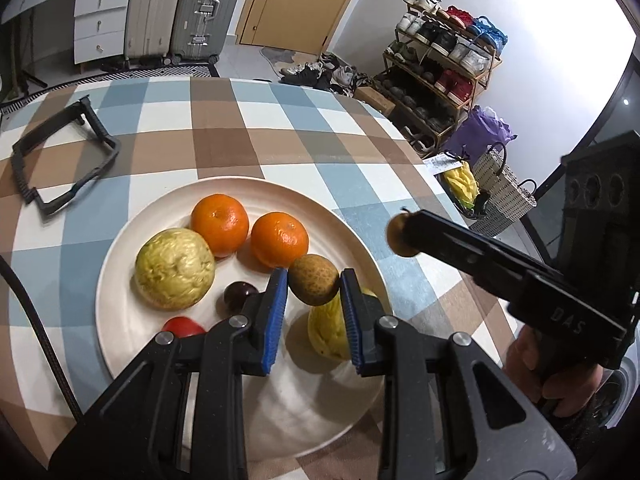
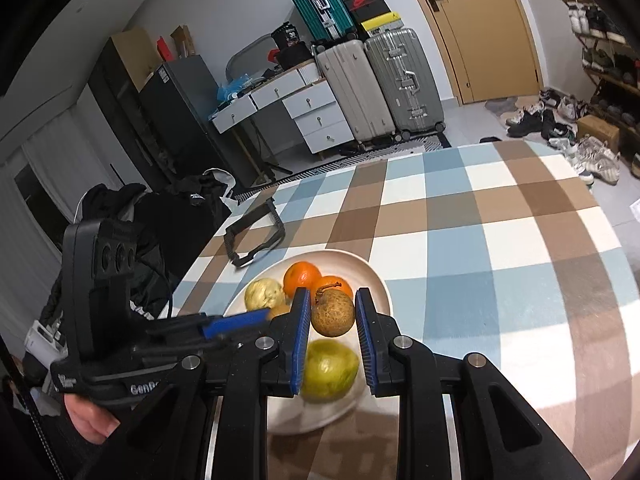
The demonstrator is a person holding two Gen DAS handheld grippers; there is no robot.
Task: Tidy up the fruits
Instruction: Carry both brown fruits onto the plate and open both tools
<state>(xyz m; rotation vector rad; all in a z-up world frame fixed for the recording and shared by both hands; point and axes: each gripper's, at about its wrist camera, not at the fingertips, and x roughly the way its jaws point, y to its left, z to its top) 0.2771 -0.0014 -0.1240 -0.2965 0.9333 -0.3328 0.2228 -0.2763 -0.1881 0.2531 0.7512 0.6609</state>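
Your left hand-held gripper (image 1: 314, 290) pinches a small brown, rough-skinned round fruit (image 1: 313, 280) between its blue pads (image 1: 278, 312), held above the near side of the plate (image 1: 120, 280). Your right hand-held gripper (image 2: 332, 312) likewise grips a second brown fruit (image 2: 333, 313) with a short stem, its blue pads pressed to either side; in the left wrist view that same fruit shows at the tip of the right gripper, out past the plate's right rim and above the table (image 1: 224, 136).

Just beyond and below the left gripper's tips, a yellow-green ridged fruit (image 1: 326, 332) lies on the plate's near right part. To its left sit a dark round fruit (image 1: 239, 295) and a red one (image 1: 182, 326), partly hidden by the gripper's frame. Farther in, a large pale yellow-green fruit (image 1: 174, 268) rests touching one of two oranges (image 1: 219, 224); the other orange (image 1: 280, 239) sits just beside it.

The plate rests on a blue, brown and white checked cloth. Well apart, toward the far left of the table, lies a black rectangular frame (image 1: 64, 160). Beyond the table stand suitcases (image 1: 208, 8), a white drawer unit (image 1: 102, 20), a wooden door (image 1: 296, 0) and a shoe rack (image 1: 440, 60).
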